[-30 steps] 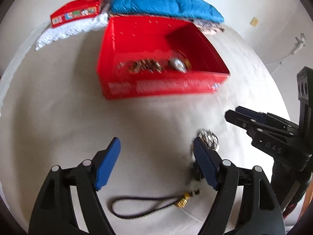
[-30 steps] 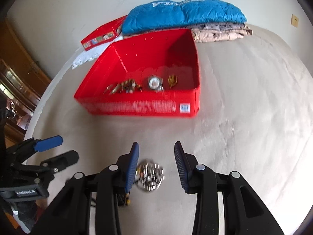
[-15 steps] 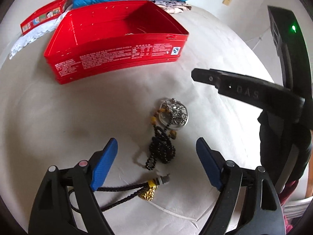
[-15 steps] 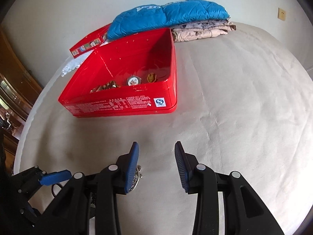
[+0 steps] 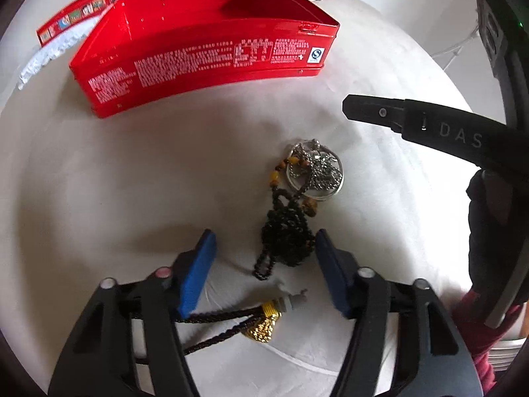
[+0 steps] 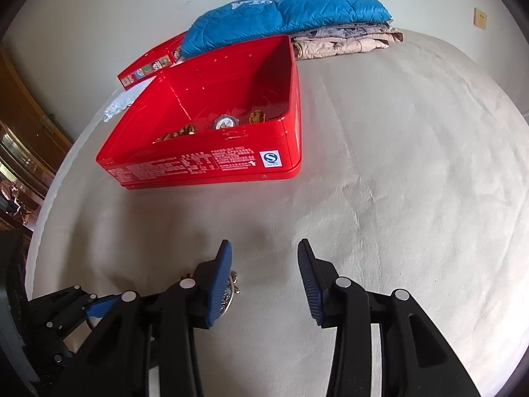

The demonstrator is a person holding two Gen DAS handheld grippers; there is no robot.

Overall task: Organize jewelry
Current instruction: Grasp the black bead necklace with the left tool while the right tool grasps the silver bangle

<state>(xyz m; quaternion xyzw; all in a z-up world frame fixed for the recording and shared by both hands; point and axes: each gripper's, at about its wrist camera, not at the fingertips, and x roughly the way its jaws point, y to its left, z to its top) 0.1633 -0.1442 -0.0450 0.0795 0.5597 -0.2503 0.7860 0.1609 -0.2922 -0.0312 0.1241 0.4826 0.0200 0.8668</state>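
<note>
A red tin box [image 5: 205, 63] [image 6: 205, 165] stands open on the beige cloth; a round watch [image 6: 224, 121] and gold pieces [image 6: 258, 117] lie inside it. A black bead necklace [image 5: 286, 231] with amber beads lies just ahead of my open left gripper [image 5: 263, 264], joined to a silver ring with chain [image 5: 315, 172]. A black cord with a gold charm [image 5: 263, 326] lies under the left gripper. My right gripper [image 6: 264, 281] is open and empty, its left finger partly hiding the silver ring [image 6: 231, 292].
A blue quilt [image 6: 284, 16] on folded cloths [image 6: 347, 41] lies behind the box. A red lid [image 6: 148, 64] rests on white lace at the back left. A wooden cabinet [image 6: 23, 139] stands at the left. The right gripper's body [image 5: 463, 139] reaches in from the right.
My left gripper has moved forward and lower toward the bead necklace, its fingers narrowing a little. My right gripper has pulled back and right, off the silver ring.
</note>
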